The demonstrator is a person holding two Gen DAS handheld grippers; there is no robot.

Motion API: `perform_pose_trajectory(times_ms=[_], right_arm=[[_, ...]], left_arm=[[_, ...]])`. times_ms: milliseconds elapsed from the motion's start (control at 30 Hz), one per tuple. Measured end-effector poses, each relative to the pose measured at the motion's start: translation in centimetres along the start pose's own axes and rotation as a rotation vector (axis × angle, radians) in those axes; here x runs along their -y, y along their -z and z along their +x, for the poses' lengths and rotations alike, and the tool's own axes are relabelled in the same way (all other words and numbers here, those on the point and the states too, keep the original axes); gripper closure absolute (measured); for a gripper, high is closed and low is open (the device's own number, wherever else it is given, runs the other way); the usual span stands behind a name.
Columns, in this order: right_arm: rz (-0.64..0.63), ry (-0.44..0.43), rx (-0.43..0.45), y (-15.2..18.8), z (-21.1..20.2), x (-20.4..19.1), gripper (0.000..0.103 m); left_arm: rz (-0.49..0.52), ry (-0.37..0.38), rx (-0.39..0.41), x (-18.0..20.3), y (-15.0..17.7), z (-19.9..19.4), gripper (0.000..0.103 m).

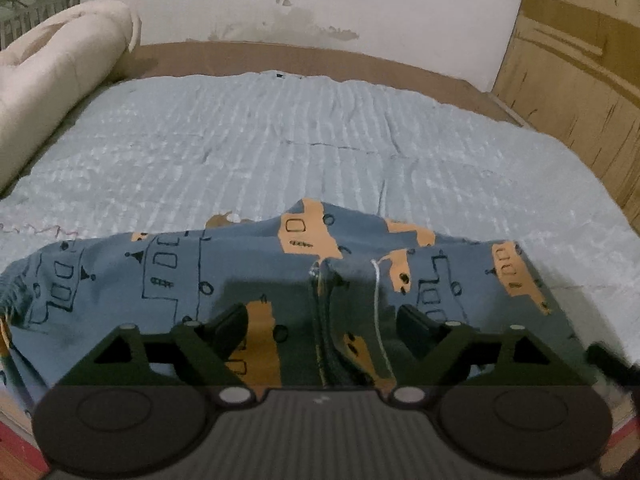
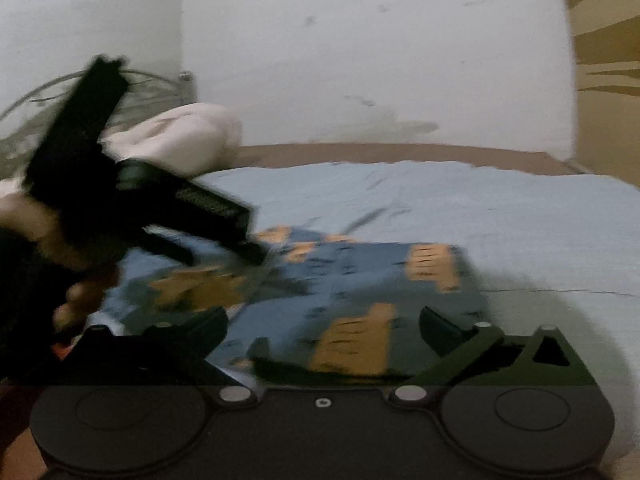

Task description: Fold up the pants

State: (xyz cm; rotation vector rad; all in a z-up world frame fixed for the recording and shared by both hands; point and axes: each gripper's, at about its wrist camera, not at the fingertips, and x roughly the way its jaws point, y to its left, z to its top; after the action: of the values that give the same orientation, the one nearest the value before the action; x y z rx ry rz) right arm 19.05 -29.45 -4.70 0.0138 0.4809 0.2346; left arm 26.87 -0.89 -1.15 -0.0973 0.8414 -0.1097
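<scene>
Blue pants (image 1: pixel 256 272) with orange and black printed shapes lie spread on the light blue bedspread (image 1: pixel 280 140), near its front edge. My left gripper (image 1: pixel 322 322) is open, its jaws wide apart just above the pants' middle seam and white drawstring (image 1: pixel 376 300). In the right wrist view the pants (image 2: pixel 360 292) lie blurred below my right gripper (image 2: pixel 322 326), which is open and holds nothing. The left gripper, held in a hand, shows at the left of that view (image 2: pixel 256 252), low over the pants.
A rolled cream blanket (image 1: pixel 52 80) lies at the bed's far left. A white stained wall (image 1: pixel 300 0) stands behind the bed. A wooden cabinet (image 1: pixel 580 60) stands at the right. A brown mattress edge (image 1: pixel 260 56) borders the far side.
</scene>
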Motion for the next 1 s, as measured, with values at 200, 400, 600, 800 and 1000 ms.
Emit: perform_pose_trajectory(times_ms=[200,400,600,800,1000], right_arm=[[0.012,0.19,-0.041,0.2,1.8,3.4,0.001],[0.04,0.298,-0.079,1.6,2.1,6.6,0.001],[0.025,0.31,-0.075,2.7,1.7,7.3,0.001],[0.017,0.305,-0.027,1.7,1.4,6.8,0.001],[-0.03,0.284,-0.01,-0.6,4.2,7.5,0.001]], left_arm=[[0.042,-0.046,-0.014,0.5,1.0,0.8,0.013],[0.061,-0.05,0.005,0.2,2.4,0.7,0.01],[0.043,-0.031,0.017,-0.6,3.1,0.2,0.008],[-0.024,-0.029,0.048,-0.9,2.0,-0.1,0.007],[-0.083,-0.097,0.072,-1.2,-0.2,1.4,0.007]])
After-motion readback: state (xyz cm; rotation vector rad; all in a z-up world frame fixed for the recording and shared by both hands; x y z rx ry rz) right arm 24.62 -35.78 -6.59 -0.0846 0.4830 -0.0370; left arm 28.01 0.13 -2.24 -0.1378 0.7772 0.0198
